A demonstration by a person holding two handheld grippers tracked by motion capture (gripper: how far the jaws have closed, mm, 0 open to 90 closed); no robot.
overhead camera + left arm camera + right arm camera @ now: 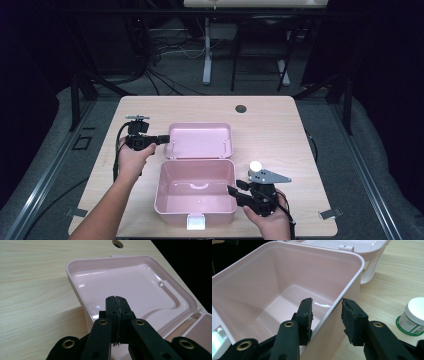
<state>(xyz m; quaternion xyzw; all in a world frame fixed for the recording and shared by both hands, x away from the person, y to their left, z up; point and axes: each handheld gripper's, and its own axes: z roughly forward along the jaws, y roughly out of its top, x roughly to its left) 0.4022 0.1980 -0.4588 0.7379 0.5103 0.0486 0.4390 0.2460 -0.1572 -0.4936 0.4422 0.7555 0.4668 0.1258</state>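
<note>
A pink plastic box (195, 209) stands open at the table's front, its lid (200, 141) lying flat behind it. Nothing lies inside the box (287, 270). My left gripper (165, 138) is at the lid's left edge; its jaws (117, 302) are shut pad to pad above the near corner of the lid (130, 280), with nothing seen between them. My right gripper (231, 190) straddles the box's right wall, one pad inside and one outside. In the right gripper view its jaws (325, 312) stand apart from the wall, open.
A small white-lidded jar (256, 166) with a green label (415, 315) stands on the table (270, 130) just right of the box. A white latch (195, 221) hangs at the box's front. A round hole (241, 108) marks the table's far side. The edges are dark beyond.
</note>
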